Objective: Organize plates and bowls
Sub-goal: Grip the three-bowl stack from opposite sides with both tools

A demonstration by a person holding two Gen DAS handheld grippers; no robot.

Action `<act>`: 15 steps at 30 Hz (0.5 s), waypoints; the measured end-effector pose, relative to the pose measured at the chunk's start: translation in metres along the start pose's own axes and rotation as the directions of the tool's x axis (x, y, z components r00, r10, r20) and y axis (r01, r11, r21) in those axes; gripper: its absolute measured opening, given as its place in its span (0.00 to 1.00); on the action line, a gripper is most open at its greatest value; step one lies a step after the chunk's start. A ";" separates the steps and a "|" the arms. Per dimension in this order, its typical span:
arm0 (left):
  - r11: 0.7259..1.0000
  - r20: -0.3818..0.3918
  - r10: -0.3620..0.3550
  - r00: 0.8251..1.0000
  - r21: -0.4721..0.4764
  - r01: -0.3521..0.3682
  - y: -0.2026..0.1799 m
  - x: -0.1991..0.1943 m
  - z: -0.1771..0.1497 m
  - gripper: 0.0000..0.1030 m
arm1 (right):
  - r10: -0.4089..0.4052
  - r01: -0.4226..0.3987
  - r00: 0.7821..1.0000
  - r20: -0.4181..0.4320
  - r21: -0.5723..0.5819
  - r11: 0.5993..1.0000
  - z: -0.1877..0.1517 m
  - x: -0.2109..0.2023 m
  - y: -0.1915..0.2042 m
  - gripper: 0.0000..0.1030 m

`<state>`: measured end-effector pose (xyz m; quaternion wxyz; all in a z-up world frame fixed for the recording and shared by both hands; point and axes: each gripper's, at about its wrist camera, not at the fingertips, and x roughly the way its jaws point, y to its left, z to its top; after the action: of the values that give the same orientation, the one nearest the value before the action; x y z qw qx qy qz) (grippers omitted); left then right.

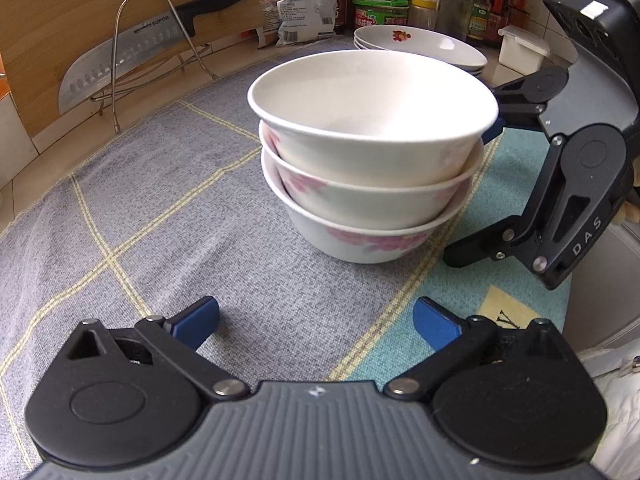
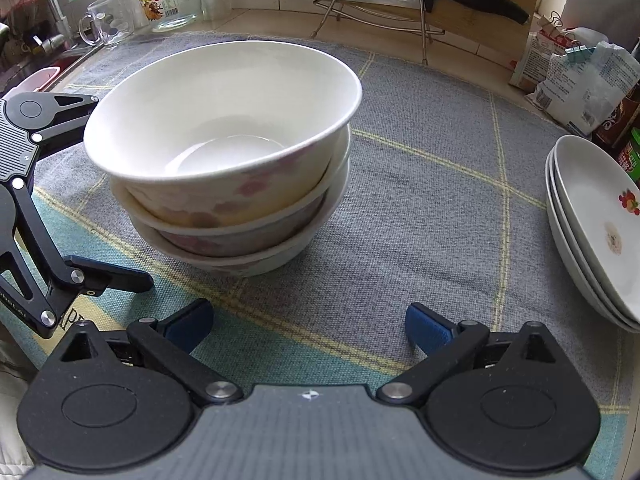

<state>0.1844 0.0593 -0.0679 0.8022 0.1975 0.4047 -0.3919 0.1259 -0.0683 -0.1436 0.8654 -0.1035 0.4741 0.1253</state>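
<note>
Three white bowls with pink flowers stand nested in a stack (image 1: 372, 152) on the grey checked cloth (image 1: 160, 220); the stack also shows in the right wrist view (image 2: 224, 152). A stack of white plates (image 1: 420, 46) with a fruit print sits behind it, at the right edge in the right wrist view (image 2: 596, 220). My left gripper (image 1: 316, 324) is open and empty, short of the bowls. My right gripper (image 2: 308, 326) is open and empty, close beside the stack; in the left wrist view its body (image 1: 576, 168) is right of the bowls.
A cleaver (image 1: 132, 60) rests in a wire rack against a wooden board (image 1: 60, 20) at the back. Food bags (image 1: 300, 4), jars and bottles (image 1: 456, 4) line the rear wall. A glass cup (image 2: 108, 24) and a tap (image 2: 48, 4) stand at the far left.
</note>
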 end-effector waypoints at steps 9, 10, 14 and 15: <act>1.000 0.033 -0.019 0.999 0.025 0.019 0.004 0.004 0.001 1.00 | 0.021 -0.018 0.993 0.114 -0.028 0.999 -0.016 -0.006 -0.003 1.00; 0.999 0.035 -0.020 0.999 0.026 0.019 0.004 0.004 0.001 1.00 | 0.022 -0.019 0.992 0.122 -0.029 0.999 -0.016 -0.006 -0.004 1.00; 0.999 0.037 -0.031 0.999 0.043 0.029 0.005 0.005 0.003 1.00 | 0.021 -0.018 0.992 0.125 -0.033 0.999 -0.013 -0.004 -0.006 1.00; 0.998 0.039 -0.037 0.999 0.055 0.035 0.006 0.006 0.004 0.99 | 0.028 -0.023 0.992 0.120 -0.041 0.999 -0.011 -0.003 -0.006 1.00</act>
<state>0.1932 0.0577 -0.0702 0.7973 0.2041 0.3813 -0.4211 0.1178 -0.0779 -0.1462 0.8885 -0.1070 0.4197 0.1517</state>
